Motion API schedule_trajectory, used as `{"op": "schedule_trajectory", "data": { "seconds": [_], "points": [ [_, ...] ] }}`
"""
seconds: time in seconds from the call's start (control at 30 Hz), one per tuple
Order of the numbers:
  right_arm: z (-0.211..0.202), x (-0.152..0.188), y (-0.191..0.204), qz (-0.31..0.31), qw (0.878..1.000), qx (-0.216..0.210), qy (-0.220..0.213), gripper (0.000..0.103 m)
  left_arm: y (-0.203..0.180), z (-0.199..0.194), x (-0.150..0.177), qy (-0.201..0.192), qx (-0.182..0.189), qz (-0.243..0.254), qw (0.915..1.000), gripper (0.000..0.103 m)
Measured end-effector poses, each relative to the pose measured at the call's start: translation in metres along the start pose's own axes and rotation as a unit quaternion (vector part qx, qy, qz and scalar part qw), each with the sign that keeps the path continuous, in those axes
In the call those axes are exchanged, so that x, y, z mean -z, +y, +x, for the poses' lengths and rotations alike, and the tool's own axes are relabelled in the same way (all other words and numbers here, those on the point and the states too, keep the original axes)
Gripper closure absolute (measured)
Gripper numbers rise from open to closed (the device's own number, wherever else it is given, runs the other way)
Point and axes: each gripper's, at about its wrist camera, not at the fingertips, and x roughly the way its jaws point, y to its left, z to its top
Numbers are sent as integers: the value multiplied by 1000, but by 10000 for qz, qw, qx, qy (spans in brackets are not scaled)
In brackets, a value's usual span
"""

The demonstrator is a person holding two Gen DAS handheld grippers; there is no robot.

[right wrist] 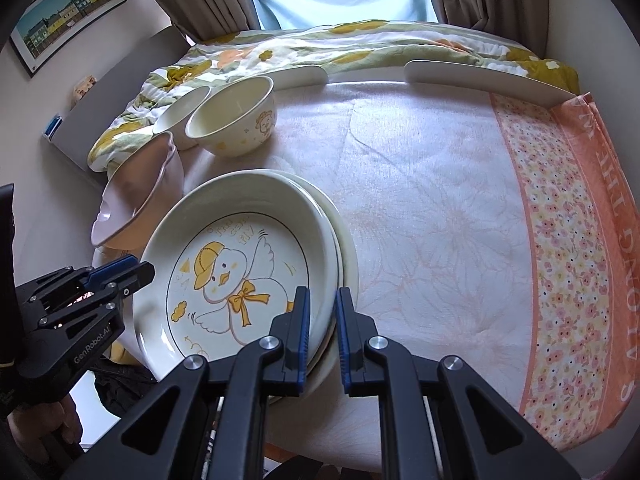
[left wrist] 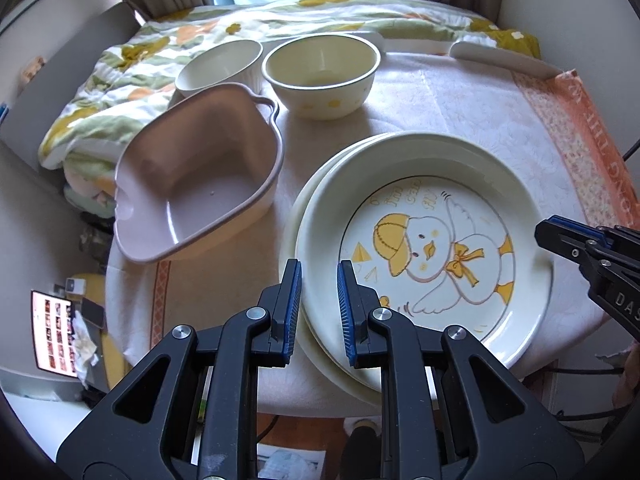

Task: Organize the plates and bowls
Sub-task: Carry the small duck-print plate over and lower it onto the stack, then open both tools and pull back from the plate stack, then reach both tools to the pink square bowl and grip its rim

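A stack of cream plates lies on the clothed table; the top plate [left wrist: 424, 240] [right wrist: 240, 264] bears a yellow duck drawing. My left gripper [left wrist: 319, 312] is open, its jaws straddling the stack's left rim. My right gripper [right wrist: 322, 332] is open, its jaws straddling the stack's right rim; it also shows in the left wrist view [left wrist: 568, 240]. The left gripper shows in the right wrist view [right wrist: 132, 274]. A pink heart-shaped bowl [left wrist: 200, 176] [right wrist: 136, 200] sits left of the plates. A cream bowl [left wrist: 322, 76] [right wrist: 234, 116] and a ribbed white bowl [left wrist: 220, 66] [right wrist: 180, 114] stand behind.
The table [right wrist: 440, 220] carries a white and orange floral cloth [left wrist: 568, 136]. A flowered quilt [left wrist: 132, 64] [right wrist: 320, 44] lies on the bed behind. White table-edge guards [right wrist: 480, 76] stand at the far edge. A lit screen [left wrist: 54, 332] sits on the floor at left.
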Motion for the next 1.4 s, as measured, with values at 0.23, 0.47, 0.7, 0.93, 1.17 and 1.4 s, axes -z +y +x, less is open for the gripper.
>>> {"op": "schedule_trajectory", "data": {
  "seconds": [0.23,0.47,0.7,0.93,1.17,1.4],
  "points": [
    [-12,-6,0,-64,9999,9,-141,59,6,-17,2,-219,170,-126,9995,39],
    [-40,-10,0,-219,9981,-120,-565,0,31,-42,7,-351,333,-630,9968,0],
    [-58,-36,30,-971,9921,-444,-666,0,86,-76,21,-387,232,-1694,9845,0],
    [-44,-78,79,-1403,9869,-738,-285,0,139,-88,15,-553,183,-2085,9763,0],
    [2,-101,125,-1485,9873,-568,-6,0,183,-51,-3,-407,712,-2322,9692,1],
    [70,-117,149,-1266,9886,-608,536,30,201,18,-17,186,1367,-2247,9646,40]
  ]
}}
